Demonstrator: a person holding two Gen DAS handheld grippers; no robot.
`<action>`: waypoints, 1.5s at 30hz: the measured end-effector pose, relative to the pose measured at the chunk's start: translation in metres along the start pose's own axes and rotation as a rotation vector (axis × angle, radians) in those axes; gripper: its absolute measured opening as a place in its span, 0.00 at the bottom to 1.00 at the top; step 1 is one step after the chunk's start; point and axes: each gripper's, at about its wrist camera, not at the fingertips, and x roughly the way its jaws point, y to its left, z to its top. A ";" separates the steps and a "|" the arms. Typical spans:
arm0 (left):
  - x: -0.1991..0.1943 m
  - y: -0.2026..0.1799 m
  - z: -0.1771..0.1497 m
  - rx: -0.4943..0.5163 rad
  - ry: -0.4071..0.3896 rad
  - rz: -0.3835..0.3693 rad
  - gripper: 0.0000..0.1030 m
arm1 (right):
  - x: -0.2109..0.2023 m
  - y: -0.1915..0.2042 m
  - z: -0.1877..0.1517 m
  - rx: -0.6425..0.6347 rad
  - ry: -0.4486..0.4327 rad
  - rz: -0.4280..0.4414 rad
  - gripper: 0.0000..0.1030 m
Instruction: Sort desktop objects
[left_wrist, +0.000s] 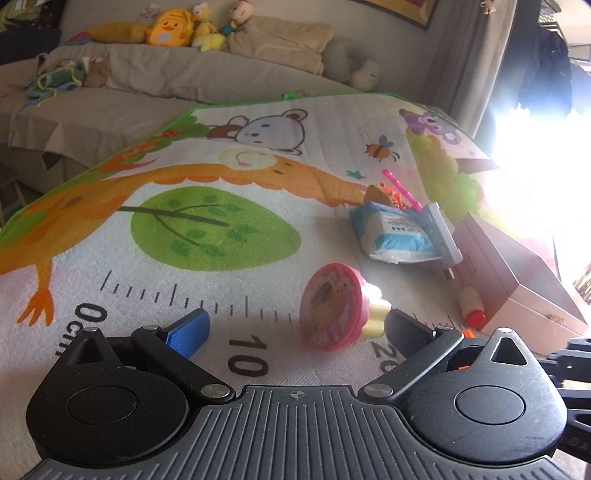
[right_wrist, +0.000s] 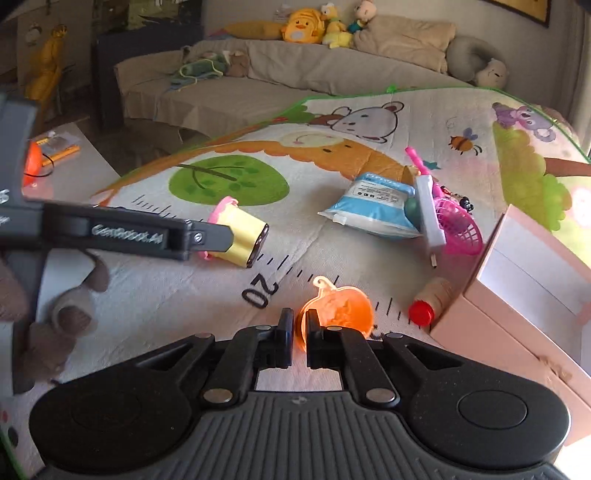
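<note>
Right claw (right_wrist: 299, 326) is clamped on a flat orange pumpkin charm (right_wrist: 338, 308), its two black fingers nearly together with the charm's edge pinched between them; the charm stands up from the jaws, its small loop at the top. Below it lies the play mat (right_wrist: 147, 295), printed with a ruler scale, a green tree and cartoon animals. Just right of the charm a small bottle (right_wrist: 430, 301) with a red cap lies on its side against the corner of a pink box (right_wrist: 480, 317), which sits at the mat's right edge with its lid raised. Further out, a blue-and-white pouch (right_wrist: 369, 208) lies beside a grey stick with a plug (right_wrist: 428, 214) and a pink net scoop (right_wrist: 460, 225). Left claw (left_wrist: 295, 325) is open, its blue-padded finger (left_wrist: 188, 330) and black finger well apart over the ruler marks; a pink-lidded yellow tub (left_wrist: 334, 306) lies on its side just inside the black finger, and whether they touch I cannot tell. In the right wrist view the same tub (right_wrist: 240, 236) lies at the tip of the left claw's arm, and part of a hand shows at the far left. Beyond the mat is a sofa (right_wrist: 295, 77) with soft toys (right_wrist: 317, 27) and a cushion (right_wrist: 406, 38).
</note>
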 end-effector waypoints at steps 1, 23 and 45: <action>-0.001 -0.002 0.000 0.013 -0.004 0.002 1.00 | -0.010 -0.004 -0.005 0.015 -0.018 -0.020 0.17; -0.028 -0.066 -0.013 0.339 -0.004 -0.122 1.00 | 0.002 -0.167 -0.009 0.374 -0.129 -0.485 0.86; -0.022 -0.020 -0.011 0.202 -0.031 -0.044 1.00 | 0.095 -0.037 0.031 0.250 0.081 -0.248 0.34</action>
